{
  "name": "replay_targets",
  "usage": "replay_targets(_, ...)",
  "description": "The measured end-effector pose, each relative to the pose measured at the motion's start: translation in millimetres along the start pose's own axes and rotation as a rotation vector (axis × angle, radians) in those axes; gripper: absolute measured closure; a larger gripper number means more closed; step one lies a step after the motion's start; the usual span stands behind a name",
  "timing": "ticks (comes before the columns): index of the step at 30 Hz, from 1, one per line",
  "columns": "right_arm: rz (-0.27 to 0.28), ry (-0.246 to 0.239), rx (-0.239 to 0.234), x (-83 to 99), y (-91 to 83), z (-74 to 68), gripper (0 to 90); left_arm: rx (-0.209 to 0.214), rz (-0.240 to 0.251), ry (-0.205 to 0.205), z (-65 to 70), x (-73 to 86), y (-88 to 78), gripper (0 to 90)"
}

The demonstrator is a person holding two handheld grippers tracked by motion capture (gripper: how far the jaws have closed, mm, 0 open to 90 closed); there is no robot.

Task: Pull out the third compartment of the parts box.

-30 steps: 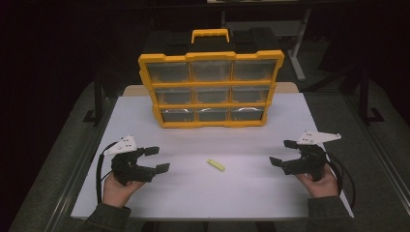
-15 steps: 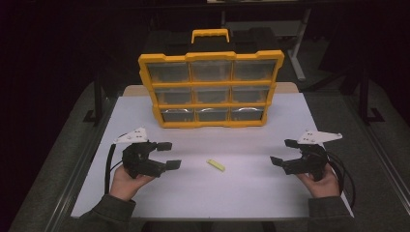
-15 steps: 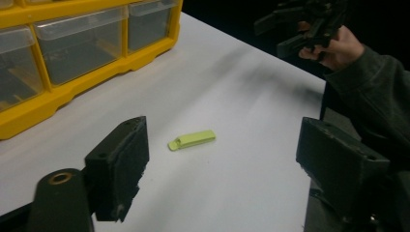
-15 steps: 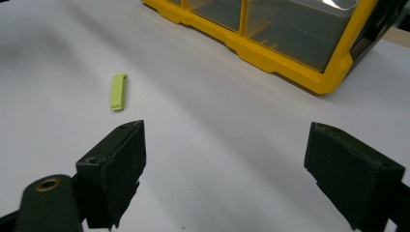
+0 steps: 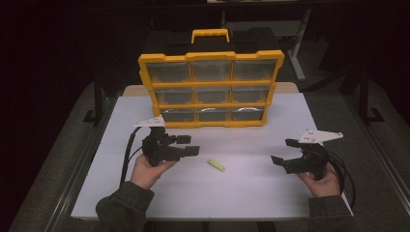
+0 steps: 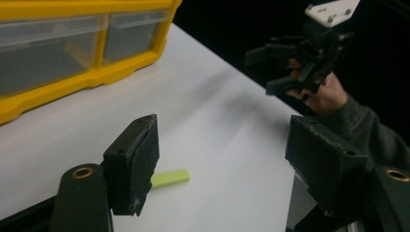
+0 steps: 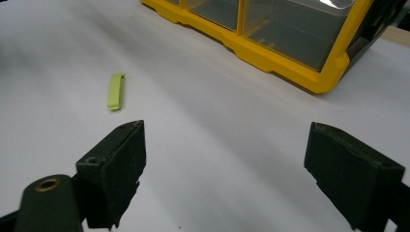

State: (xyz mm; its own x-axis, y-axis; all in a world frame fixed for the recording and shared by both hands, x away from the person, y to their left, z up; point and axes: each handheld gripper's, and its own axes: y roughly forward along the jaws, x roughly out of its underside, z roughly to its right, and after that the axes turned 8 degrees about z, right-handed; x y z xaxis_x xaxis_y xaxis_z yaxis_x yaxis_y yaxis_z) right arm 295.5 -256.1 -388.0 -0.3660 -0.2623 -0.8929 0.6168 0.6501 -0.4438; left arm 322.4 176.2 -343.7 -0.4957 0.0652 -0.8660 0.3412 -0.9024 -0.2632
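The small yellow-green stick [image 5: 215, 165] lies flat on the white surface [image 5: 241, 193], just beside the left tool [image 5: 189, 146], whose spread jaws have just been narrowing on nothing. It looks light, stiff and low-lying; pinch its long sides. The right tool [image 5: 284, 153] gapes empty.
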Motion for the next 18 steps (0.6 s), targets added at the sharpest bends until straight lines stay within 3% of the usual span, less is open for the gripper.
replay_targets(2,0.001,-0.001,-0.001,0.0,-0.4,0.4,13.8,0.005,0.023,0.003,2.4,-3.5,5.8,27.2)
replay_targets(3,0.002,-0.002,-0.004,0.0,-0.6,1.1,13.9,0.035,0.051,-0.015,2.3,-6.6,9.6,28.5)
replay_targets(7,0.001,0.0,-0.003,-0.1,-1.5,1.5,13.8,0.061,0.069,-0.042,2.3,-11.3,15.0,29.6)
replay_targets(15,0.003,0.005,-0.005,-0.1,-1.5,3.0,13.9,0.068,0.107,-0.095,0.6,-21.6,33.4,29.5)
replay_targets(18,0.004,0.005,-0.007,-0.1,-1.5,3.5,13.9,0.036,0.115,-0.096,1.4,-24.3,41.1,29.0)
